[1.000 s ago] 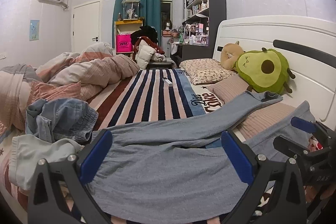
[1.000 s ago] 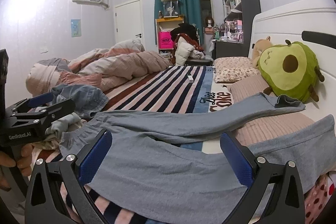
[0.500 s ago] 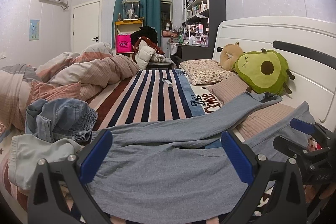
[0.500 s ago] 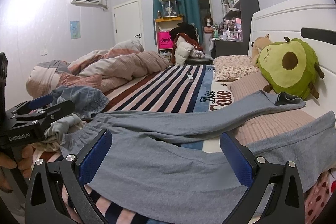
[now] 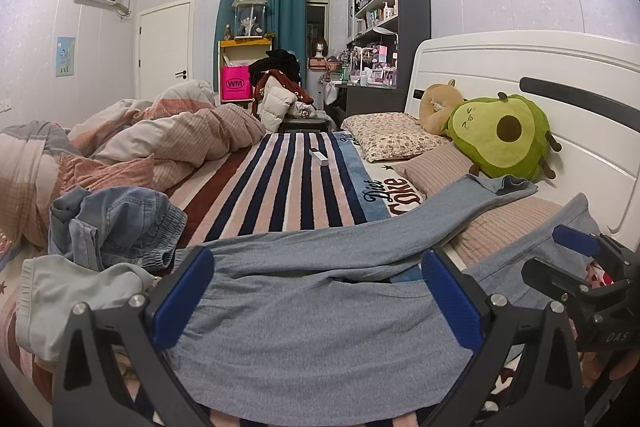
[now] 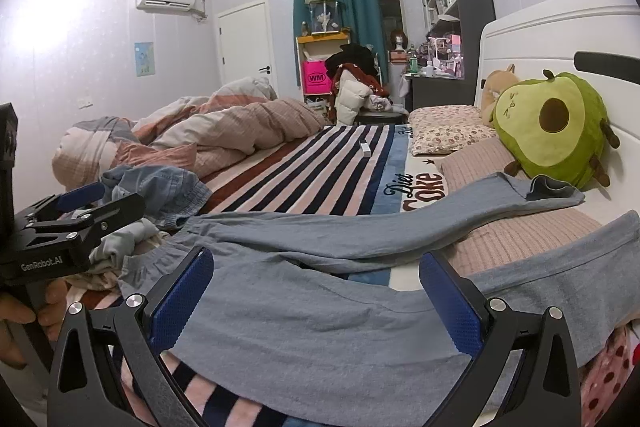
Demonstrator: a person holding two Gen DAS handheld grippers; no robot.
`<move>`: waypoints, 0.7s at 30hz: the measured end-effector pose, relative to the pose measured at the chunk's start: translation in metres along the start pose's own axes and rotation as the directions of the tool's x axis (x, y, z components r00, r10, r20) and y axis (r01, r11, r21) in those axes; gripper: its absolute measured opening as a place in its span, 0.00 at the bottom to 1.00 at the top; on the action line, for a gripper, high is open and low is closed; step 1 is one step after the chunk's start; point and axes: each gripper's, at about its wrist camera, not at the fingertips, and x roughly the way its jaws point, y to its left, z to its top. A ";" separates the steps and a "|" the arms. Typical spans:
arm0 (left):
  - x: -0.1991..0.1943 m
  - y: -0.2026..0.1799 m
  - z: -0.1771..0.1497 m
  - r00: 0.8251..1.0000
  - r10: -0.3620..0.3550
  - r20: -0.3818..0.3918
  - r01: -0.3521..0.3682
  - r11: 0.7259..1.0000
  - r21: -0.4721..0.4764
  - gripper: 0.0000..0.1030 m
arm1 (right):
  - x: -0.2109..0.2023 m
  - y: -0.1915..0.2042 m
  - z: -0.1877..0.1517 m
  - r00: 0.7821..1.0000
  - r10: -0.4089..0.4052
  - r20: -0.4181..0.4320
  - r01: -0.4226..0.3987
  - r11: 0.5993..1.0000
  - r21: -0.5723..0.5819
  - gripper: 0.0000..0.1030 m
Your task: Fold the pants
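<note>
The grey pants (image 5: 312,311) lie spread across the bed (image 5: 288,183), waistband toward nine o'clock, legs splayed toward three o'clock over a pillow (image 5: 516,227). The left hand-held gripper (image 5: 316,303) and the right hand-held gripper (image 6: 316,303) both gape wide, holding nothing. Risk: the far leg sags off the pillow, so a fold may bunch; the denim heap (image 5: 116,223) at nine o'clock could snag.

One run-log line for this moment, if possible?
stage: before grasp | pants: spread flat on bed, unfolded | left tongs: open, empty | right tongs: open, empty
</note>
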 end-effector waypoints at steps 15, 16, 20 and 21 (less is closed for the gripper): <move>-0.002 -0.003 -0.001 1.000 -0.001 -0.002 0.001 1.000 -0.002 0.99 | 0.000 -0.003 0.000 1.000 0.001 0.000 -0.001 1.000 0.003 1.00; -0.002 -0.004 -0.001 1.000 0.000 -0.003 0.000 1.000 -0.002 0.99 | 0.000 -0.004 0.000 1.000 -0.001 0.000 0.001 1.000 0.004 1.00; -0.002 -0.002 -0.003 1.000 0.000 -0.007 0.000 1.000 -0.010 0.99 | -0.001 0.000 -0.002 1.000 -0.008 -0.001 0.008 1.000 0.015 1.00; -0.002 -0.001 -0.004 1.000 -0.001 -0.007 0.001 1.000 -0.012 0.99 | -0.001 0.002 -0.002 1.000 -0.011 -0.001 0.011 1.000 0.016 1.00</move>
